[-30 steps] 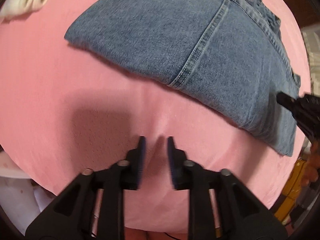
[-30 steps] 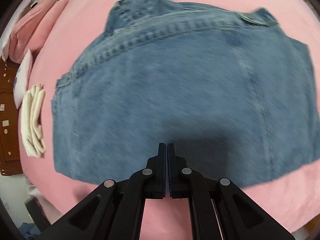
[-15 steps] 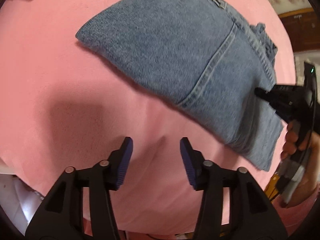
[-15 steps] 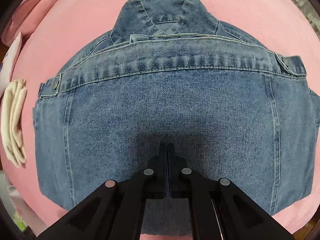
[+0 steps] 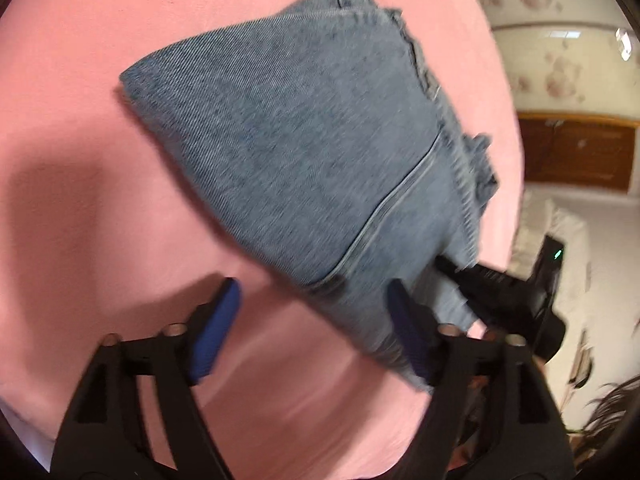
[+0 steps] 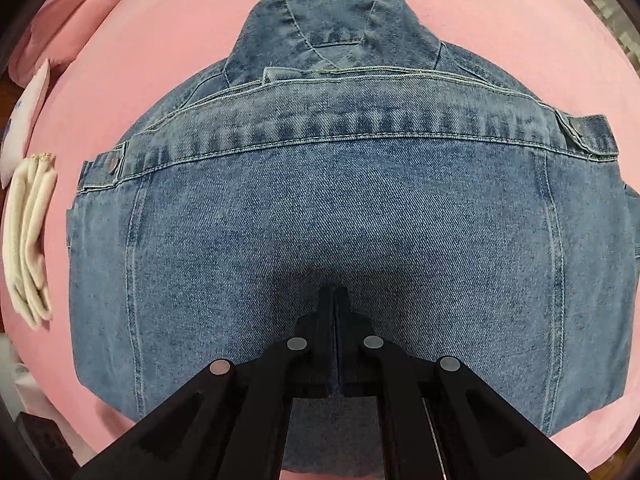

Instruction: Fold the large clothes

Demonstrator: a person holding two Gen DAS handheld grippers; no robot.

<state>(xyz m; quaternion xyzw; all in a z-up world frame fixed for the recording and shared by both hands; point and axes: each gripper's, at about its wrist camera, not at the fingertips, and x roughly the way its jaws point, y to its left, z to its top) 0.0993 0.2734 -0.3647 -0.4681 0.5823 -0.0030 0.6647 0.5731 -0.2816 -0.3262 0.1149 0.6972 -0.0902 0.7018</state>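
My right hand-held gripper, jaws together, pins the thick, heavy denim jacket; my left hand-held gripper is opening, empty, toward the jacket's near edge.

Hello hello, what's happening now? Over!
Left tongs opening near denim jacket edge, nothing gripped. Right tongs shut, on its back. Nothing in the way.

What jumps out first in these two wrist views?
The folded denim jacket dominates, spread across the pink bedding with its collar at the far end. The right claw is shut and points down onto the middle of the denim. In the left wrist view the left claw is opening, the jacket's near edge in the gap but not pinched. A folded cream cloth lies at the left edge of the right wrist view.
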